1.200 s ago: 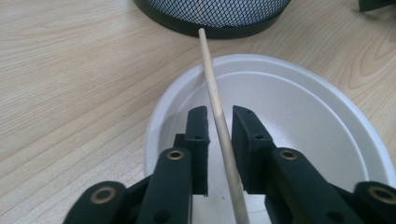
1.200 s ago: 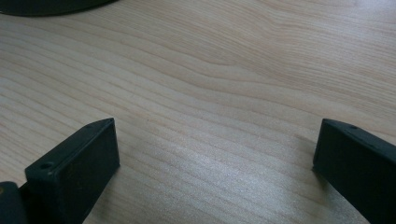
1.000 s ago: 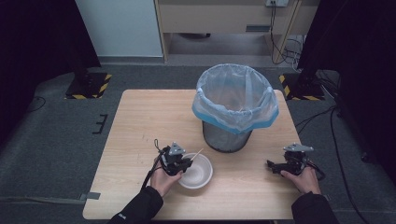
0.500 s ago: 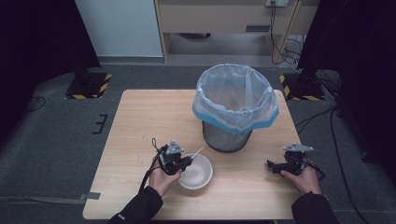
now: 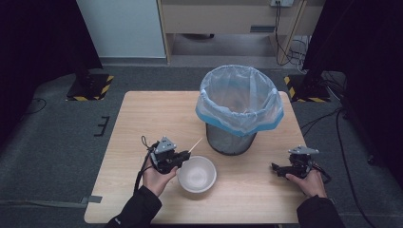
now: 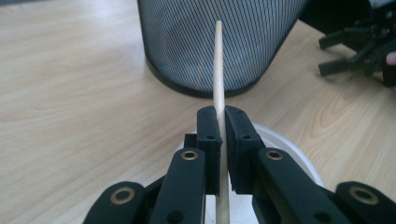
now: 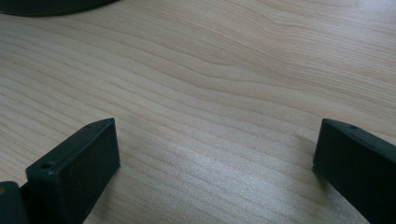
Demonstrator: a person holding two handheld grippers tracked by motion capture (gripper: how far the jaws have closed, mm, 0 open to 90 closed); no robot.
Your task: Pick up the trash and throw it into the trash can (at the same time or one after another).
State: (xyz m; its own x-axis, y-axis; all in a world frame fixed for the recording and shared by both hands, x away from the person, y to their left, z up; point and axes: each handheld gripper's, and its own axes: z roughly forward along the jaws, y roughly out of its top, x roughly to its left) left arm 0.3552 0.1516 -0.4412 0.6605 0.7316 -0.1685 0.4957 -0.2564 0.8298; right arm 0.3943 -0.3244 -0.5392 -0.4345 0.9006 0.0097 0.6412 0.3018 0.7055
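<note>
Right now the left gripper [image 6: 220, 140] has its two black jaws pressed onto a thin wooden stick [image 6: 217, 65], pinching it near its lower part so that the long free end points forward toward the mesh bin [image 6: 219, 42]. From the high view the same left gripper [image 5: 183, 158] sits just at the left rim of the white bowl [image 5: 196, 174], with the stick [image 5: 195, 145] slanting up and away toward the bin's base, its tip close to the mesh but apart from it as far as I can tell. The bowl looks empty (its inside shows plain white), and it rests on the wooden table [image 5: 142, 118] just in front of the bin [image 5: 240, 107], which is lined with a pale blue bag folded over its rim. Farther out, the right gripper [image 5: 280, 168] lies low near the table's right edge, well apart from the bowl and bin; its own view shows the jaws spread wide over bare wood, holding nothing. Judging by this, the pick-up of the stick is done and the stick is clear of the bowl; what seems left is to raise it above the bag's rim and let it go inside the bin.
</note>
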